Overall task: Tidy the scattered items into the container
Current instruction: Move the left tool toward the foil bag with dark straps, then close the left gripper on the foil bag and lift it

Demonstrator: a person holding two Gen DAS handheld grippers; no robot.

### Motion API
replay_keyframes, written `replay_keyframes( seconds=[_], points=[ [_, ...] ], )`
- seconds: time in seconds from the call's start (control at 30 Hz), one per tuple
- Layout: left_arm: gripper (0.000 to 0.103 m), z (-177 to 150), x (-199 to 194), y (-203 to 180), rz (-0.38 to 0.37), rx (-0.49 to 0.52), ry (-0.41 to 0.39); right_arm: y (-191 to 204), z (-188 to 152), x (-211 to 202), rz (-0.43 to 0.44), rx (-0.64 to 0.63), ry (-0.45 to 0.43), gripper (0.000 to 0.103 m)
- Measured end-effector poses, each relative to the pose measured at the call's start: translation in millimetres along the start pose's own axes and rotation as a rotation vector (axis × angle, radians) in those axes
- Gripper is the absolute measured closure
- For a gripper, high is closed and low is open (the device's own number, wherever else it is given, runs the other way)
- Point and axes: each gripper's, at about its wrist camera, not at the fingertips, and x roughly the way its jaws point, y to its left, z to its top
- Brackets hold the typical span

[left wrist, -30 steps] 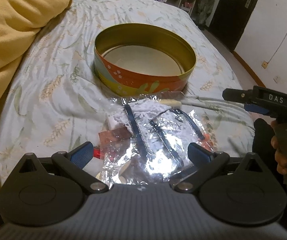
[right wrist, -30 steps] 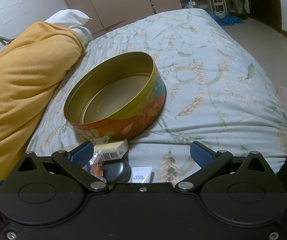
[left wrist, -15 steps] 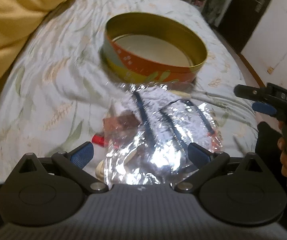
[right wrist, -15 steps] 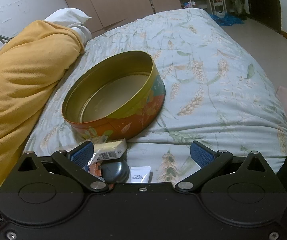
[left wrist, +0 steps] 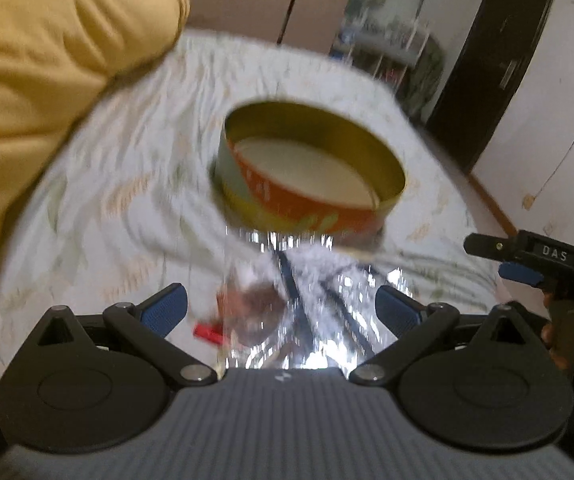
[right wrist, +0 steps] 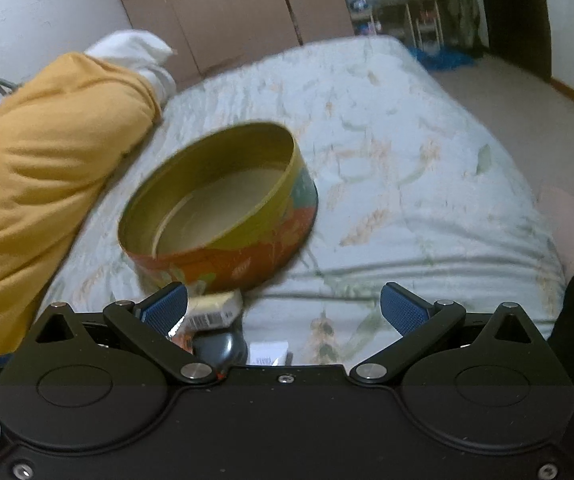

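Motion blur smeared both views, so small details were hard to read. One round metal tin [left wrist: 311,176], gold inside and orange with leaf patterns outside, sat open on the pale leaf-printed bedspread [left wrist: 119,184], at twelve o'clock from the left gripper [left wrist: 281,308]. That gripper's two blue-padded fingers [left wrist: 165,308] stood wide apart, holding nothing. Between them lay one crinkled silver foil sheet [left wrist: 327,304] just short of the tin's near wall, with one brownish wrapper [left wrist: 257,304] and one small red piece [left wrist: 207,333] at its nine o'clock edge. The right gripper [right wrist: 283,308] was likewise spread wide and empty; the same tin [right wrist: 223,216] lay at eleven o'clock from it. Near its left finger lay three items: one pale yellow packet [right wrist: 215,311], one dark rounded object [right wrist: 219,346] and one white sachet [right wrist: 269,354]. One mustard-yellow blanket [right wrist: 43,160] lay bunched at nine o'clock of the tin.
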Motion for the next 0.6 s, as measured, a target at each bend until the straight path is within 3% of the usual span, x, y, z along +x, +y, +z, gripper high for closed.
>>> replay_keyframes(
  seconds=[0.07,0.2,0.3,0.37,0.47,0.6],
  points=[
    [0.0,-1,-2,1,-0.023,-0.016,-0.023,-1,-1,-7,0.039,-0.002,-0.055,0.0],
    [0.0,6,4,2,-0.05,-0.011,0.006,3,-1,-20,0.096,0.004,-0.152,0.0],
    [0.0,10,10,7,-0.036,-0.003,0.054,7,3,-22,0.11,-0.011,-0.106,0.0],
    [0.0,13,15,16,-0.053,-0.049,0.08,9,6,-21,0.09,-0.032,-0.049,0.0],
    [0.0,4,15,27,-0.011,-0.116,0.117,13,6,-21,0.038,-0.071,-0.002,0.0],
    [0.0,-1,16,36,-0.053,-0.131,0.139,22,3,-20,-0.048,-0.142,0.053,0.0]
  ],
)
